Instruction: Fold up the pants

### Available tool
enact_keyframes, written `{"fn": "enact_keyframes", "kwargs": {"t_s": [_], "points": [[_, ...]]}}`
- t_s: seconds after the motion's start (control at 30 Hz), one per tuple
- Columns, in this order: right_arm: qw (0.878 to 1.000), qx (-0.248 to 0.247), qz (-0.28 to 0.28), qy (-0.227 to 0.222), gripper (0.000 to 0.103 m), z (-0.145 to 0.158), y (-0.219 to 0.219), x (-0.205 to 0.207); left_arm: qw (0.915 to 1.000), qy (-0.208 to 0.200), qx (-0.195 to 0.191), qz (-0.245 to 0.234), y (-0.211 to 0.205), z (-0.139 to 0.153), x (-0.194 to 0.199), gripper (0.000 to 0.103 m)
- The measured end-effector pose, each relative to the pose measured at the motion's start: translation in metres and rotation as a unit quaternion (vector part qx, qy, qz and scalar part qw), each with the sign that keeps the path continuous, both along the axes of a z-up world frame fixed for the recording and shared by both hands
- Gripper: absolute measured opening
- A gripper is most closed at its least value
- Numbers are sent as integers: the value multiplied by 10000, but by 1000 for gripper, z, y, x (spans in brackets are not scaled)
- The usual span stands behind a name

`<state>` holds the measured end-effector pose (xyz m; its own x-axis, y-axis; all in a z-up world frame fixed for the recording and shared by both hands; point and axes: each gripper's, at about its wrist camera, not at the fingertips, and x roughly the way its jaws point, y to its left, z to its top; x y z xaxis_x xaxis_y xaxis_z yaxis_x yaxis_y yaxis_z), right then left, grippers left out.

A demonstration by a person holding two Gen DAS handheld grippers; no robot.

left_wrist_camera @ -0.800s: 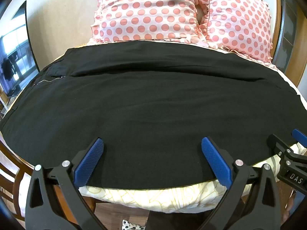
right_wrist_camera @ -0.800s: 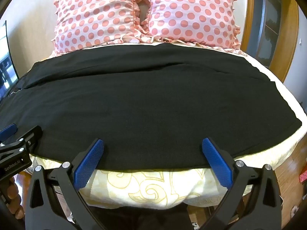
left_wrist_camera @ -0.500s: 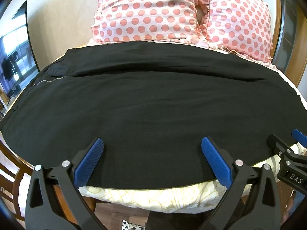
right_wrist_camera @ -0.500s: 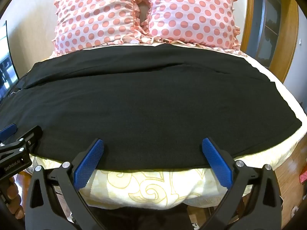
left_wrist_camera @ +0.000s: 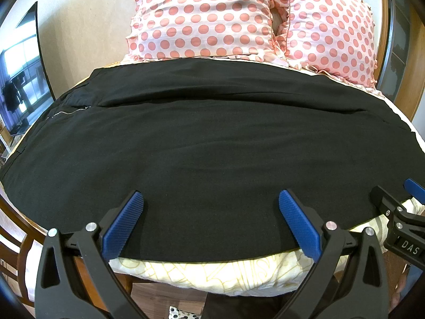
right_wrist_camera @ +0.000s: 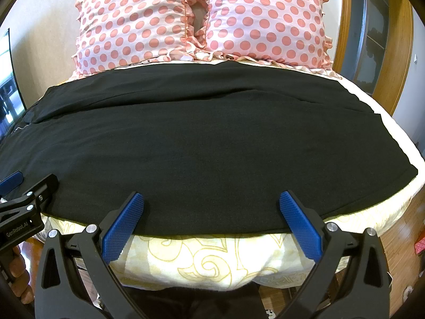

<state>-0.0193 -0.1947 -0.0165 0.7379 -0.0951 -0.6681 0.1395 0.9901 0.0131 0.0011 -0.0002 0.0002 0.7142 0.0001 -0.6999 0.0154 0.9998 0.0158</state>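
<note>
Black pants (left_wrist_camera: 212,146) (right_wrist_camera: 207,143) lie spread flat across the bed, waist and zipper (left_wrist_camera: 67,111) at the left, leg ends at the right (right_wrist_camera: 393,172). My left gripper (left_wrist_camera: 211,199) hovers open over the pants' near edge, blue pads wide apart with nothing between them. My right gripper (right_wrist_camera: 212,199) is also open above the near edge, further right. Each gripper shows at the border of the other's view: the right one (left_wrist_camera: 409,199) at the right, the left one (right_wrist_camera: 18,188) at the left.
Two pink polka-dot pillows (left_wrist_camera: 207,18) (right_wrist_camera: 265,18) stand at the head of the bed. A cream patterned sheet (right_wrist_camera: 212,260) hangs over the near edge. A dark screen (left_wrist_camera: 21,79) is at left, a wooden door frame (right_wrist_camera: 398,53) at right, wooden floor (right_wrist_camera: 406,239) beside the bed.
</note>
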Motion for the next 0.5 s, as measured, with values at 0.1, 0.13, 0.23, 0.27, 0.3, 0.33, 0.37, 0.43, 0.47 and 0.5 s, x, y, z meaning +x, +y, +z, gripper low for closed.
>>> {"fn": "enact_keyframes", "kwargs": {"t_s": [0.1,0.13,0.23,0.27,0.3,0.33,0.37,0.43,0.47,0.5], "points": [[10000,-1,0,-2,102,0,0,0,10000,6,-1,1,0,0,2,101],[10000,-1,1,-3,102,0,0,0,10000,-12,2,-1,0,0,-1,101],[10000,-1,1,-4,102,0,0,0,10000,-13,2,-2,0,0,-1,101],[10000,-2,1,-6,102,0,0,0,10000,-12,3,-2,0,0,-1,101],[10000,-2,0,-6,102,0,0,0,10000,-12,3,-3,0,0,-1,101],[10000,0,-1,-5,102,0,0,0,10000,-10,4,-3,0,0,0,101],[10000,-2,0,-8,102,0,0,0,10000,-16,1,-1,0,0,-1,101],[10000,-3,0,-9,102,0,0,0,10000,-13,1,-1,0,0,-1,101],[10000,-3,0,-10,102,0,0,0,10000,-19,2,-1,0,0,-1,101],[10000,-3,0,-10,102,0,0,0,10000,-19,1,-1,0,0,-1,101]]}}
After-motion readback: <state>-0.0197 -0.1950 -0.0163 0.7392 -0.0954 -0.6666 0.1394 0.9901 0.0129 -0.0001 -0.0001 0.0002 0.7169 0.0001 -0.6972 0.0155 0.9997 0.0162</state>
